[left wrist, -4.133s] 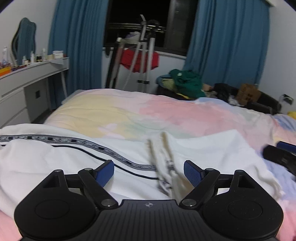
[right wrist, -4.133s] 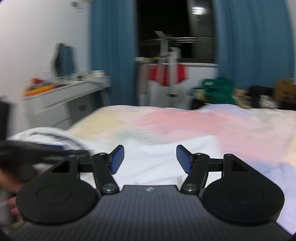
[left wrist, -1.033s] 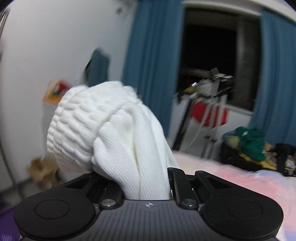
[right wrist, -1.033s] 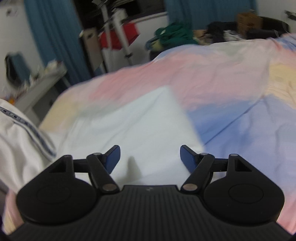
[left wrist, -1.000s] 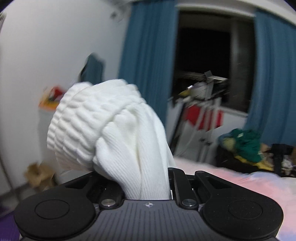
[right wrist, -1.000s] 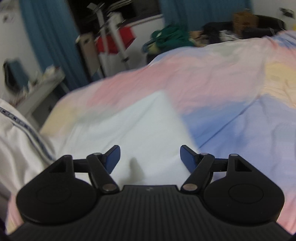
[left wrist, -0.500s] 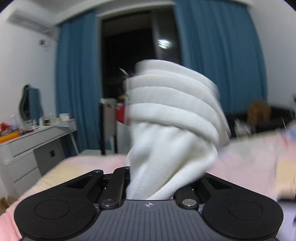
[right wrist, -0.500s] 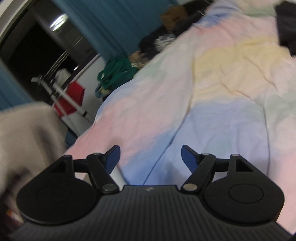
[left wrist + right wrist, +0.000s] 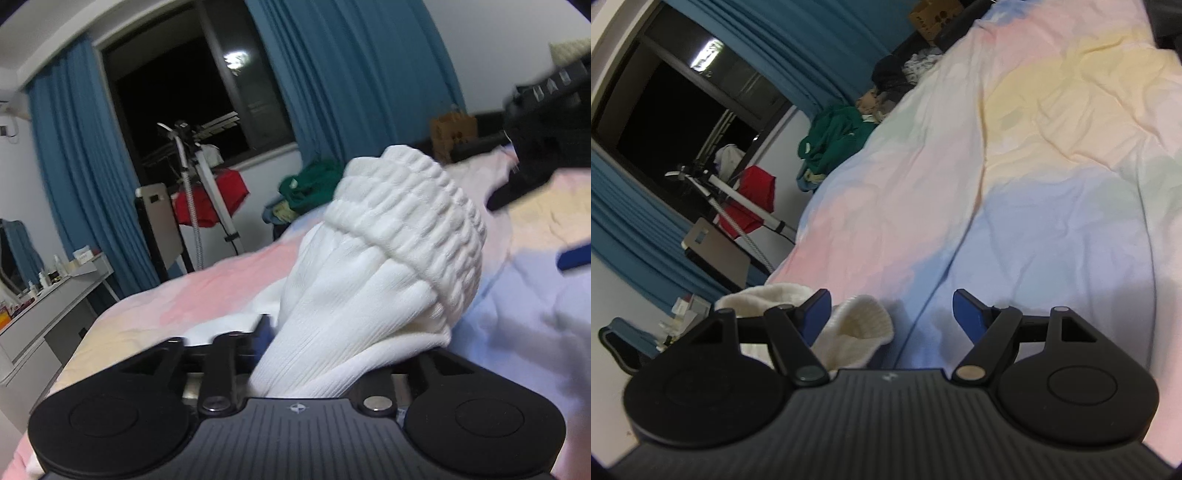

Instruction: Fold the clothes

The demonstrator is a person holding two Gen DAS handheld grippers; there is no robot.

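A white ribbed garment (image 9: 373, 288) with a gathered elastic cuff (image 9: 413, 206) sticks up out of my left gripper (image 9: 325, 350), which is shut on it. The bunch leans to the right and hides most of the fingers; only a bit of the left blue pad (image 9: 264, 332) shows. In the right wrist view the same white garment (image 9: 857, 332) lies just beside the left fingertip of my right gripper (image 9: 892, 310), which is open with nothing between its fingers. It hovers over the pastel quilt (image 9: 1052, 166). The right gripper's blurred black body (image 9: 546, 140) shows at the upper right of the left wrist view.
The bed's quilt (image 9: 207, 295) fills the foreground. Behind it stand a drying rack with a red cloth (image 9: 210, 199), a pile of green clothes (image 9: 306, 184), a cardboard box (image 9: 452, 129) and blue curtains (image 9: 354, 74). A white dresser (image 9: 48, 314) is at the left.
My left gripper has swung right with the white garment still clamped, and the cuff now leans right. The right gripper has tilted and come close to the garment, still open.
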